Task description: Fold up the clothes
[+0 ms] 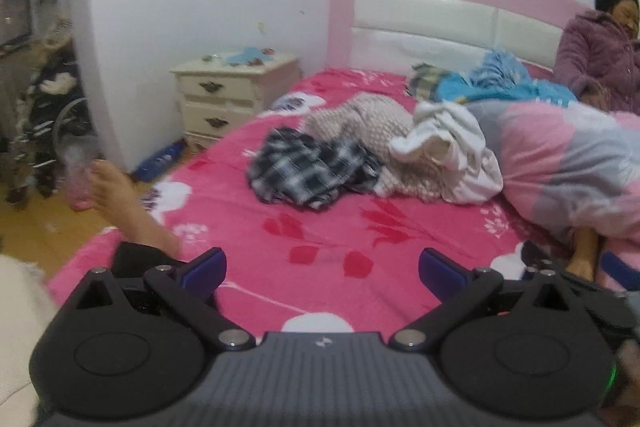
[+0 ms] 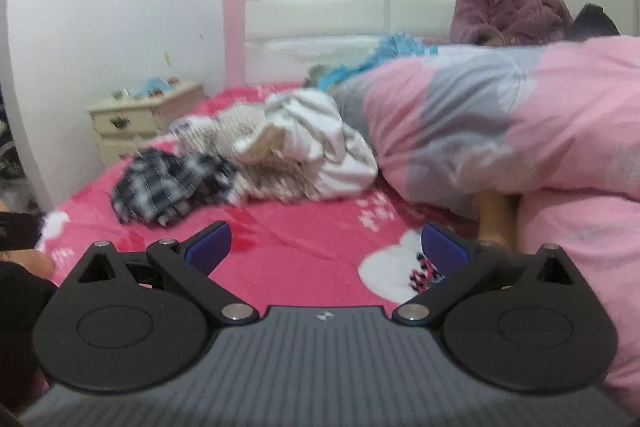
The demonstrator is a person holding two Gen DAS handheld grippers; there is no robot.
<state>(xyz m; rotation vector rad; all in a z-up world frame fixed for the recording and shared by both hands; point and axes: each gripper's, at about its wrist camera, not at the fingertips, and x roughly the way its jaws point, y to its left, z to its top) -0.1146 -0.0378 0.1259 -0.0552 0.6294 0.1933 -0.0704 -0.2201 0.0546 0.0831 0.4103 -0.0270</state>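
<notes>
1. A cream wooden nightstand with two drawers [image 1: 236, 95] is seen at the left of the left wrist view, beside the pink bed; small blue and mixed items, too blurred to name, lie on its top.
2. A black-and-white plaid garment [image 1: 308, 167] is found crumpled at the centre of the frame on the bright pink floral bedsheet [image 1: 320, 235], touching a beige knitted sweater [image 1: 360, 123] behind it.
3. A crumpled white garment [image 1: 452, 147] is pressed against the sweater's right side, just beside a pink-and-grey quilt [image 1: 560, 163] at the right edge.
4. The left gripper [image 1: 322, 267] is held low in the frame with its blue-padded fingers spread wide, nothing between them.
5. In the right wrist view, the right gripper [image 2: 326, 247] is likewise spread wide over the sheet, grasping nothing, well short of the plaid garment [image 2: 168, 183].
</notes>
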